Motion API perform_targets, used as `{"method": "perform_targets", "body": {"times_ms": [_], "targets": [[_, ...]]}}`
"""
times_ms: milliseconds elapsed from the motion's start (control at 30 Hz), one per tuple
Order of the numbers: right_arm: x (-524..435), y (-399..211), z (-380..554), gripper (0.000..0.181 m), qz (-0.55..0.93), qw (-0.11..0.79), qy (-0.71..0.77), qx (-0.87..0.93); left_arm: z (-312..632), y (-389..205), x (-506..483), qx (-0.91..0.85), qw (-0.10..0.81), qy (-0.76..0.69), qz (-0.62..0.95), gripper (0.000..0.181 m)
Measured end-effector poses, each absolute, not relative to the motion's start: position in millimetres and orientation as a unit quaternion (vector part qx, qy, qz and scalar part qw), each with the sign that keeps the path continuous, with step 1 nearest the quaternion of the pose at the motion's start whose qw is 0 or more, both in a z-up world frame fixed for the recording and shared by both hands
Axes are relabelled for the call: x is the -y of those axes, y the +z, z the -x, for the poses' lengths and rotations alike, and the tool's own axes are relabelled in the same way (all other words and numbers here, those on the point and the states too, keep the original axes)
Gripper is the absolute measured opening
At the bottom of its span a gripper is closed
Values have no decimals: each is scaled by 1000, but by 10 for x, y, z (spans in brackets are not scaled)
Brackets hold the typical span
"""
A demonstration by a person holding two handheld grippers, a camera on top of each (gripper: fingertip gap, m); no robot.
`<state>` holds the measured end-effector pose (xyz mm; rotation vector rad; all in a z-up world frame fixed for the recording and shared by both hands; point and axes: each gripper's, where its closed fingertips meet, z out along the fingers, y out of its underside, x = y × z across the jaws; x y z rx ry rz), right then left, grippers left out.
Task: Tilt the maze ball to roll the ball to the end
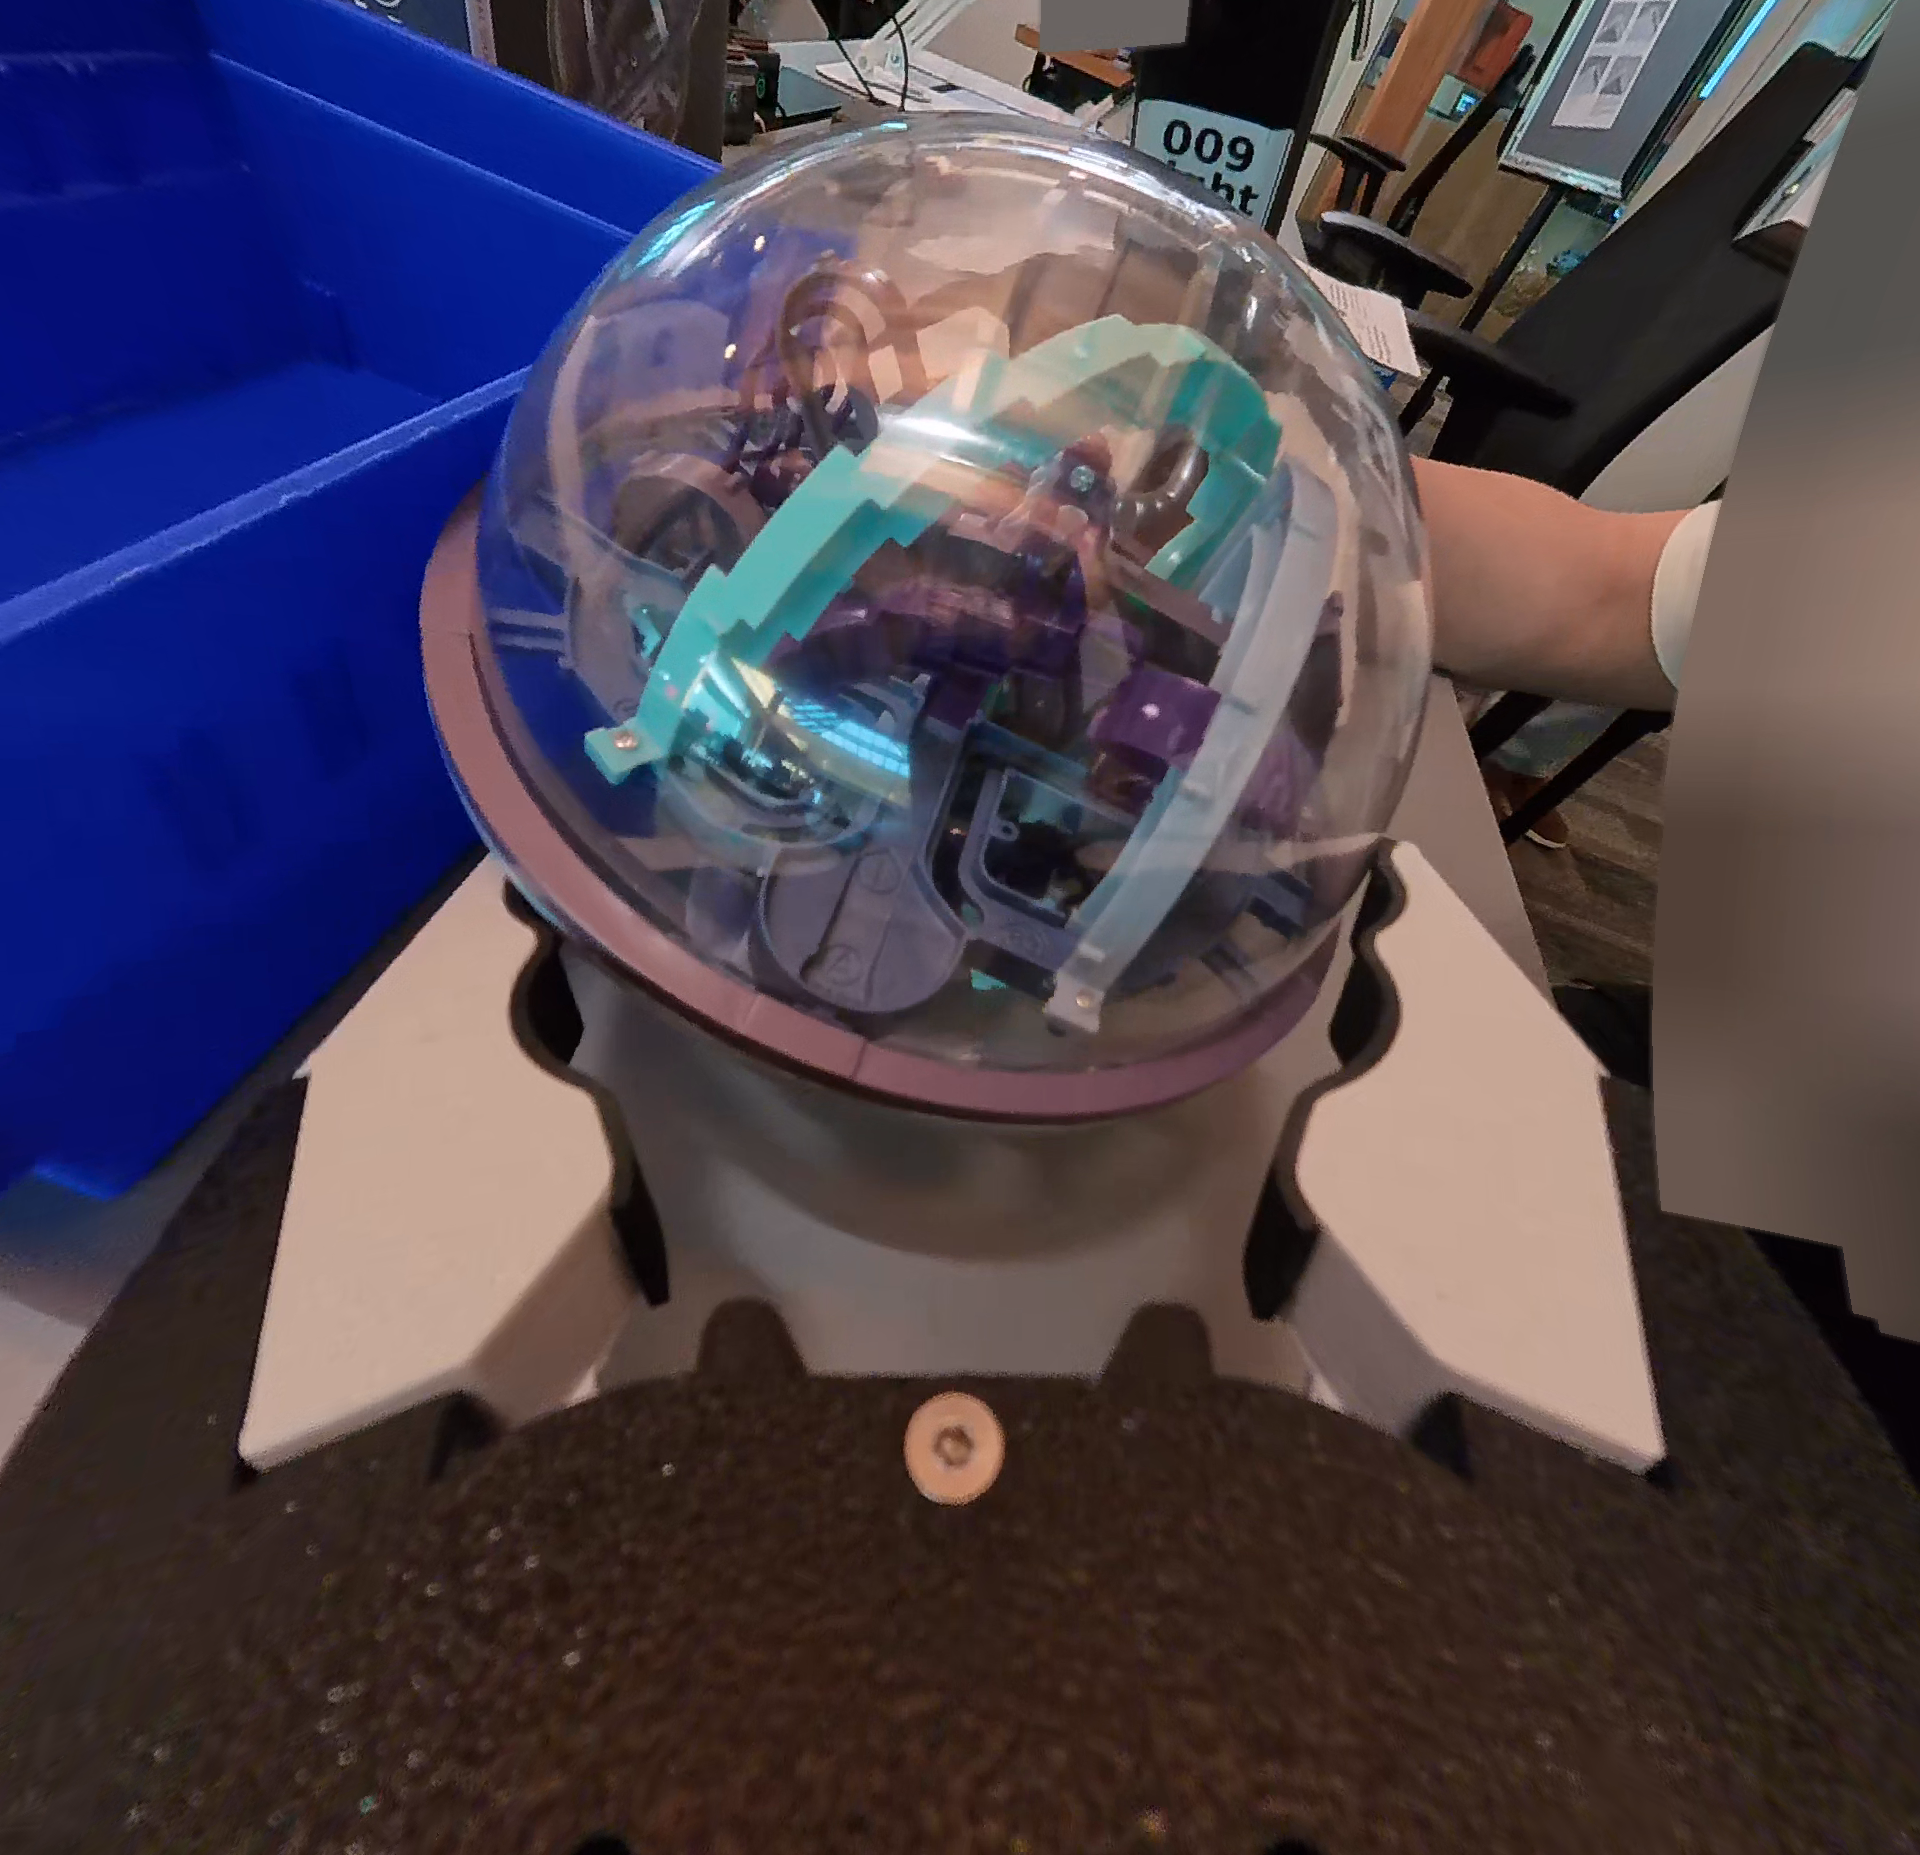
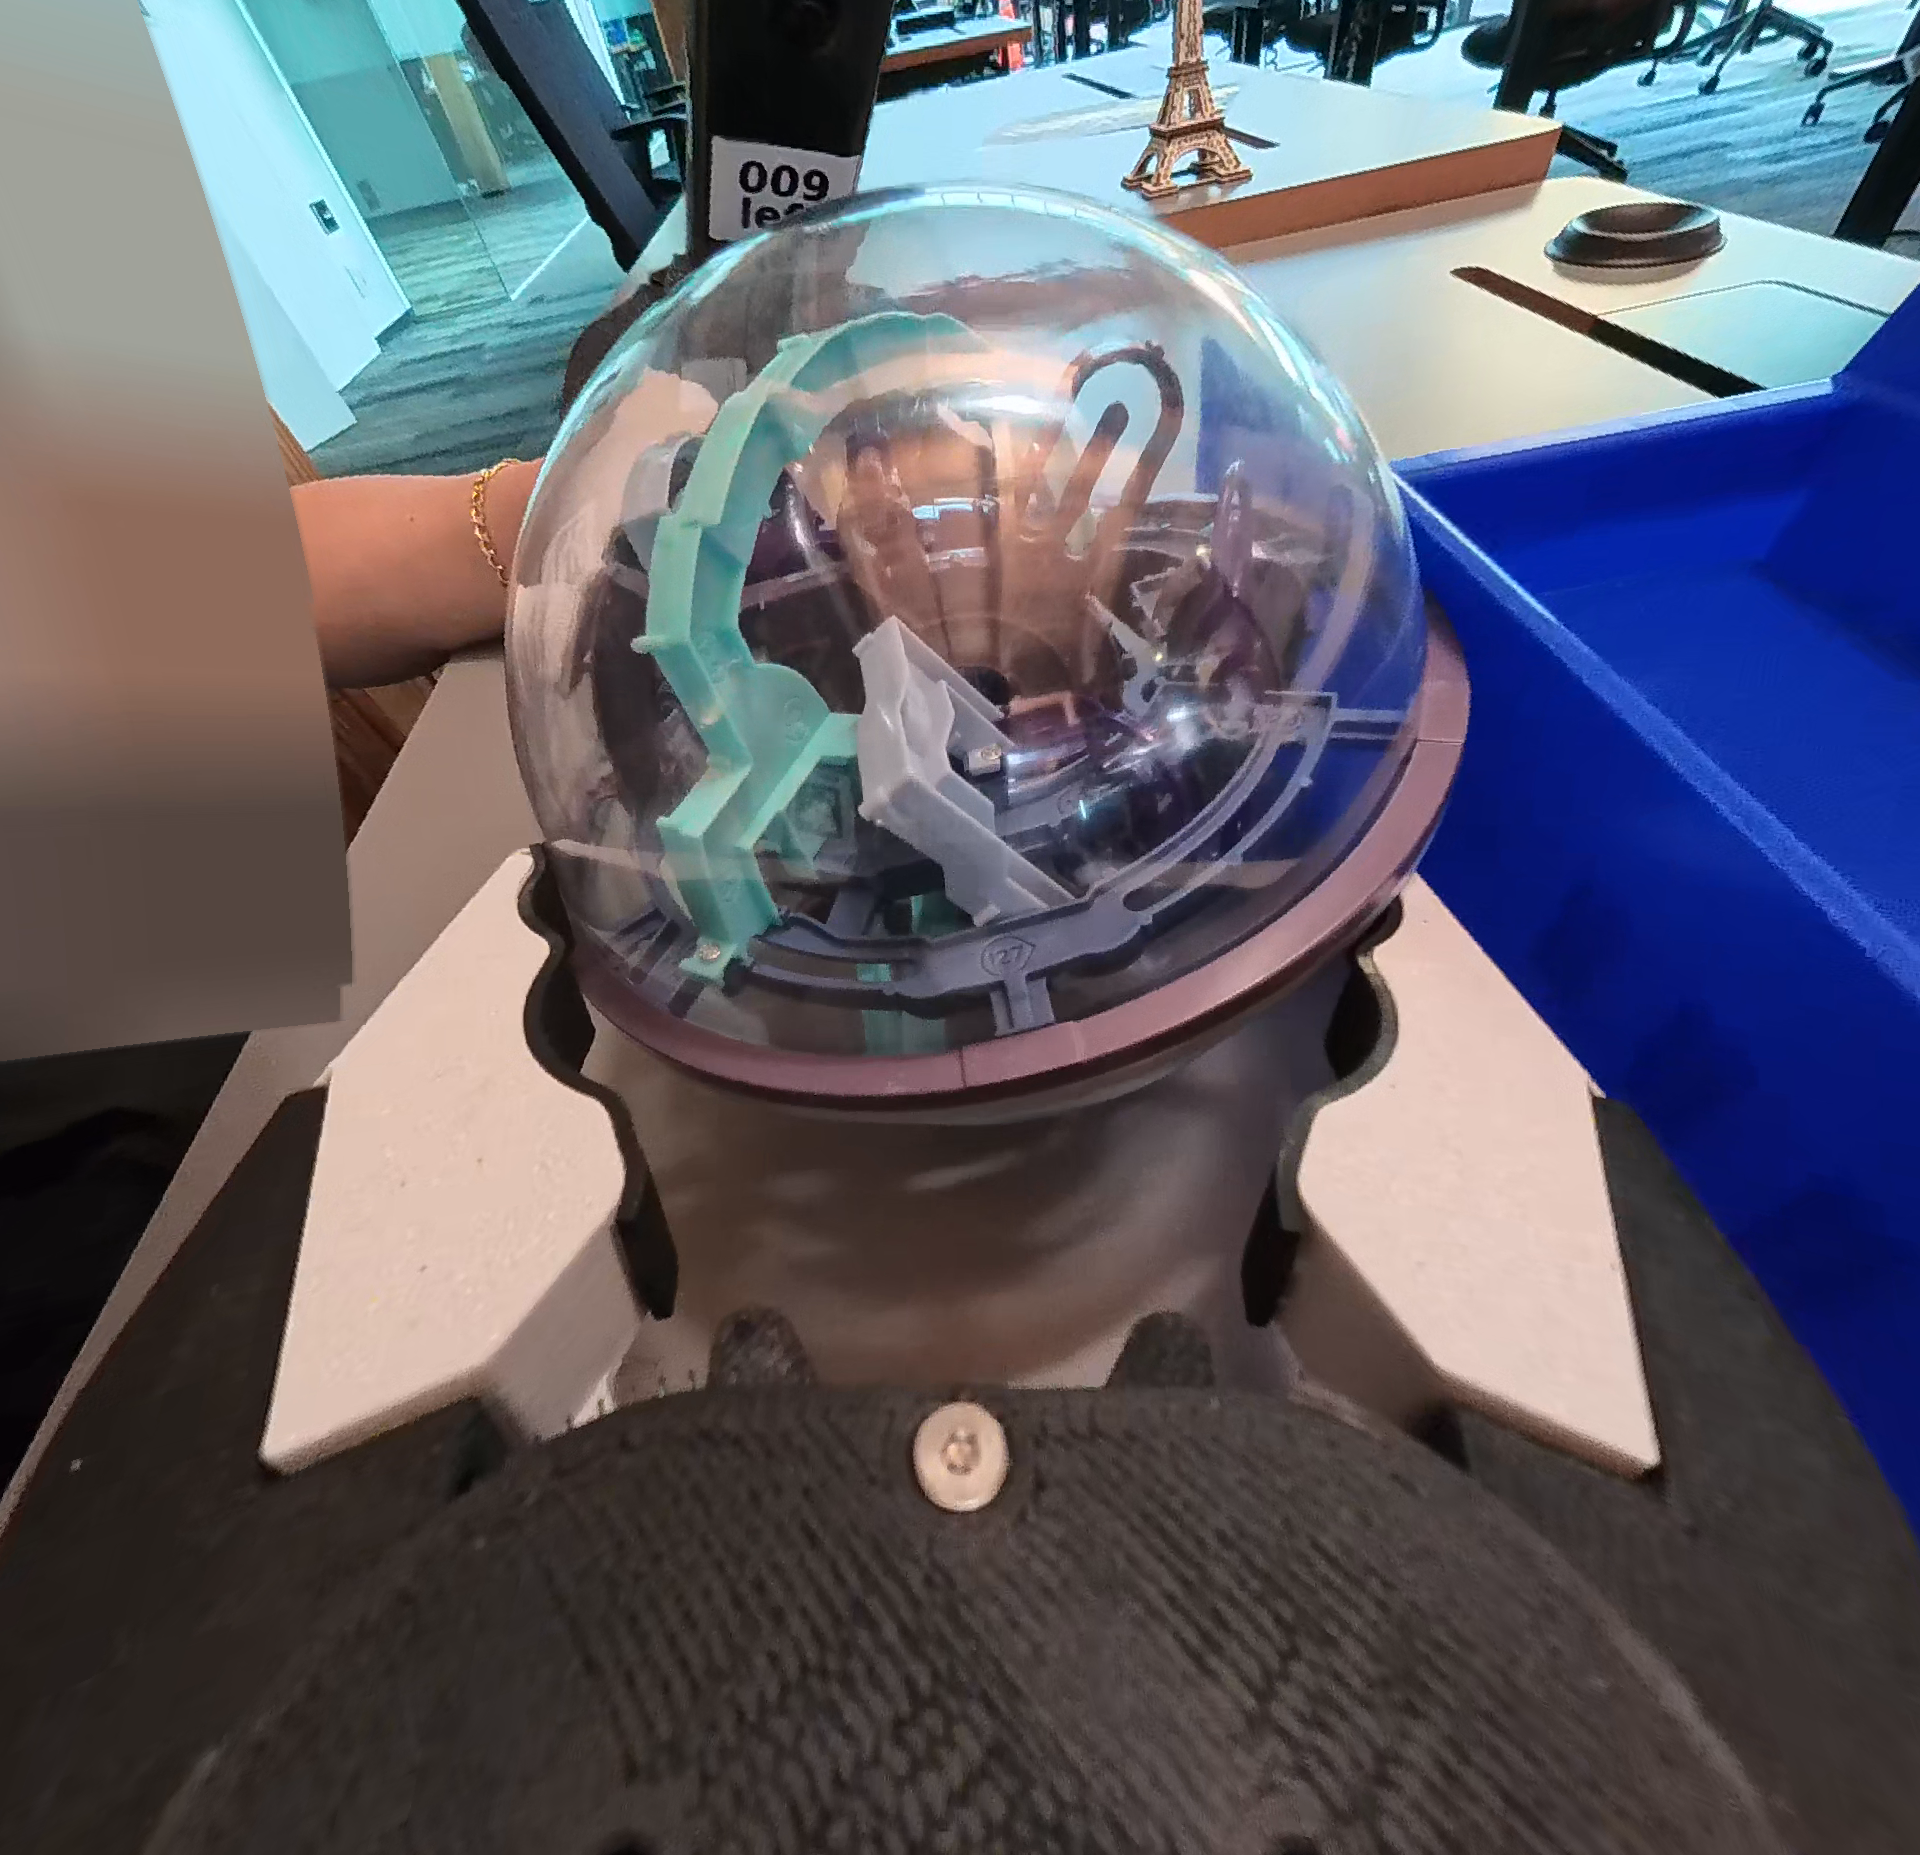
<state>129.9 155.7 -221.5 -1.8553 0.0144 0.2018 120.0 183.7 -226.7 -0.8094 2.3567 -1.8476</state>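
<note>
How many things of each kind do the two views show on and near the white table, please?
Clear plastic maze ball with purple rim: 1
Blue plastic bin: 1
Wooden tower model: 1
Black and white claw, left and right: 2
Round black disc: 1
Total: 6

White fingers, black textured body, silver screw.

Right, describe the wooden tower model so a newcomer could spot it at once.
Start from the clear maze ball that fills the right wrist view, with the blue bin to its right. Look past the ball's top to the pale tables behind. The tower model stands there on a low wooden-edged platform: a brown lattice tower, the only upright thing on it.
</note>
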Motion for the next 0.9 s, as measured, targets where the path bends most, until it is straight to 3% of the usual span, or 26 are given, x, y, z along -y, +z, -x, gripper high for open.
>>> {"method": "perform_targets", "body": {"times_ms": [367,667,900], "targets": [[-1550,-2326,-1288,141,817,571,78,4,-1227,-2200,-1881,-764,88,-601,218,143],[-1554,-2244,-1306,141,805,591,57,10,-1212,-2263,-1881,-772,62,-589,230,143],[-1619,-2177,-1324,154,792,609,-28,40,-1173,-2374,-1849,-787,29,-566,243,141]]}}
